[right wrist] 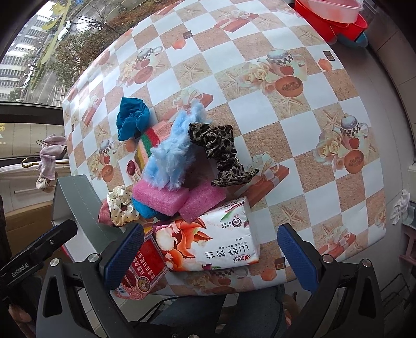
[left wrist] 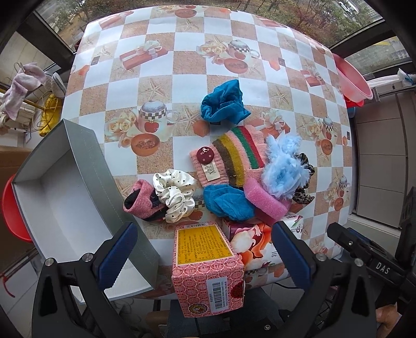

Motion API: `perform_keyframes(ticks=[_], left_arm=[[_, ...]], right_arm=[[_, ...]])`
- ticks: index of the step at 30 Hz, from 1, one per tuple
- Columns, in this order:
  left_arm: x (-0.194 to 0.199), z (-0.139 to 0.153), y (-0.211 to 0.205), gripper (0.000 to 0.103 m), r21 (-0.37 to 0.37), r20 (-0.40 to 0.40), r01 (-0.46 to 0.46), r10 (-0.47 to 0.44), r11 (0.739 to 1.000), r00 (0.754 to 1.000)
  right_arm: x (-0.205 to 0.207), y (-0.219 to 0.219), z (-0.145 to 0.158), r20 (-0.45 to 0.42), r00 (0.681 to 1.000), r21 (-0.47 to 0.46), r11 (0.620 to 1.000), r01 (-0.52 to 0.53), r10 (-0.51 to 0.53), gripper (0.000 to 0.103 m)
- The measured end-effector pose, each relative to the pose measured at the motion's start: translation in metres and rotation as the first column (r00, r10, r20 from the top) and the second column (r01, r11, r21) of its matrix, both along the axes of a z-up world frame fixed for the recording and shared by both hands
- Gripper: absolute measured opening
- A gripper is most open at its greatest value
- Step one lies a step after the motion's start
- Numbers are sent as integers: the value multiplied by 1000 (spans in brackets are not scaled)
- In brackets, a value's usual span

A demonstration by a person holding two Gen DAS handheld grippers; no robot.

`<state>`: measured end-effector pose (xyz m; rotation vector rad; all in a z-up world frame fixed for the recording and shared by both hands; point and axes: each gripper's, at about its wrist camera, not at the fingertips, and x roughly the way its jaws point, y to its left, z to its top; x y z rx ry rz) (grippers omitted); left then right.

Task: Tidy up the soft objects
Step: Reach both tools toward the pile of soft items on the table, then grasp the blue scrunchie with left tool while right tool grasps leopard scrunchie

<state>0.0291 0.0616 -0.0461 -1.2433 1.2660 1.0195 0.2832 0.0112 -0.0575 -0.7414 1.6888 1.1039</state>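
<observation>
Both the left gripper [left wrist: 200, 256] and right gripper [right wrist: 210, 254] hover with jaws apart and empty at the frame bottom, the heap of soft items [left wrist: 228, 166] at centre, nothing yet in the grey box [left wrist: 65, 187] at left; next likely calls for gripping one piece.

Soft scrunchies [left wrist: 173, 194], sock [left wrist: 235, 156], sponges [left wrist: 264, 199] heaped beside empty box [left wrist: 65, 187].

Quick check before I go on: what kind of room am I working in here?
Probably a home's glazed balcony or sunroom: large windows overlooking trees, a checkered oilcloth table, stacked plastic basins and a cloth on a hanger beside it.
</observation>
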Motion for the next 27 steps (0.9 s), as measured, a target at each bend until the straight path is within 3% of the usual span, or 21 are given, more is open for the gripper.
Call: perform_keyframes(ticks=[13, 27], left_arm=[[21, -31, 38, 103, 13, -21, 14, -14, 1000, 1000], [43, -60, 73, 103, 31, -44, 21, -19, 999, 999]], right_arm=[[33, 9, -32, 41, 998, -49, 998, 38, -36, 103], [33, 15, -62, 51, 999, -73, 997, 9, -5, 103]])
